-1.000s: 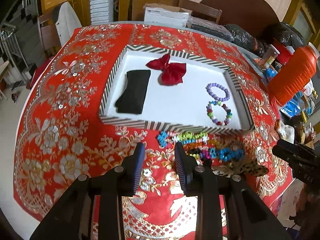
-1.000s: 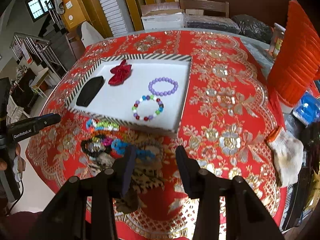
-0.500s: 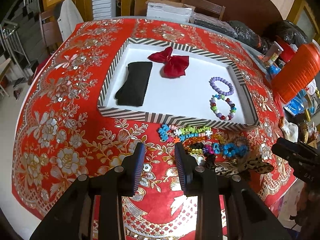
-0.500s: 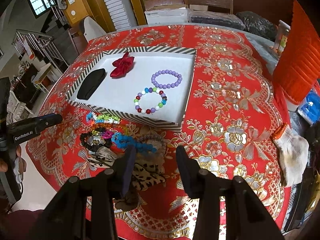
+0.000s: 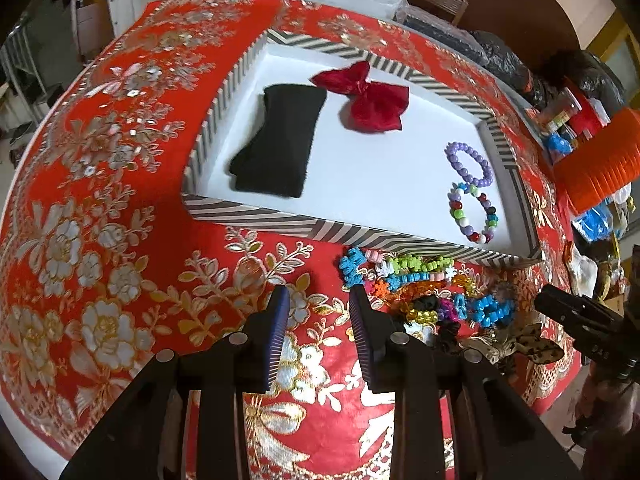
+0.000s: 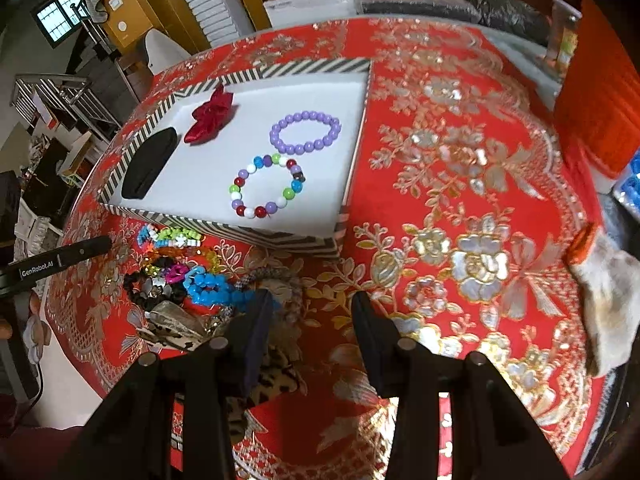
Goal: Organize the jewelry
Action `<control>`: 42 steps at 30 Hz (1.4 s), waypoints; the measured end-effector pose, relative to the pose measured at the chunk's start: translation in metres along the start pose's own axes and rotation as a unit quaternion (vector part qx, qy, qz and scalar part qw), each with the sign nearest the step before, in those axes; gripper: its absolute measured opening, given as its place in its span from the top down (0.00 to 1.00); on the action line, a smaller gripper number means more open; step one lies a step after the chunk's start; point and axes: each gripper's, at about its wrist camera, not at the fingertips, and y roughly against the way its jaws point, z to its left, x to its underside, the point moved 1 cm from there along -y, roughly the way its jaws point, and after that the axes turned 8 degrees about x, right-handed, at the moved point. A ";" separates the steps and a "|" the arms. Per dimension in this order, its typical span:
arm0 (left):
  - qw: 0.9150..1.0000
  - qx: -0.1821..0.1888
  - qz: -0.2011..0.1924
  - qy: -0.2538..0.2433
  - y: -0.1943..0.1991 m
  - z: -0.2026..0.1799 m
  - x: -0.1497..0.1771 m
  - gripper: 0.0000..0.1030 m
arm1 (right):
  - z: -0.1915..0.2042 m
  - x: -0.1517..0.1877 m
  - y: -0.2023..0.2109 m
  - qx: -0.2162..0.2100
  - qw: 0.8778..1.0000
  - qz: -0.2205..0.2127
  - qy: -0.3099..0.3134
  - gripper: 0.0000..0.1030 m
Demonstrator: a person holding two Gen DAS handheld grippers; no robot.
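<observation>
A striped-rim white tray (image 5: 248,212) (image 6: 280,236) holds a black cloth pouch (image 5: 280,140) (image 6: 148,162), a red bow (image 5: 368,98) (image 6: 210,114), a purple bead bracelet (image 5: 468,164) (image 6: 306,132) and a multicolour bead bracelet (image 5: 474,212) (image 6: 266,186). A heap of loose bracelets and scrunchies (image 5: 420,292) (image 6: 180,268) lies on the red cloth just in front of the tray. My left gripper (image 5: 318,300) is open and empty, left of the heap. My right gripper (image 6: 312,304) is open and empty, at the heap's right edge above a leopard scrunchie (image 6: 176,328).
The table has a red floral cloth (image 5: 100,240) (image 6: 460,200). An orange ribbed container (image 5: 600,160) (image 6: 600,92) and clutter stand at the right. A white glove (image 6: 608,292) lies at the right edge. Chairs and boxes stand behind the table.
Both grippers have moved forward and lower toward the tray and the heap. Both stay open and empty. Nothing on the table has moved.
</observation>
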 end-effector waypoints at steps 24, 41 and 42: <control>0.998 0.047 0.024 -0.038 -0.025 -0.022 -0.018 1.00 | 0.007 -0.005 -0.007 -0.009 1.000 -0.012 0.002 0.94; 0.995 0.071 -0.038 -0.051 0.040 -0.049 -0.023 1.00 | 0.014 -0.006 0.034 -0.038 0.998 -0.032 0.045 0.90; 0.996 0.071 -0.039 -0.048 0.043 -0.047 -0.022 1.00 | 0.020 -0.004 0.027 -0.036 0.997 -0.023 0.059 0.82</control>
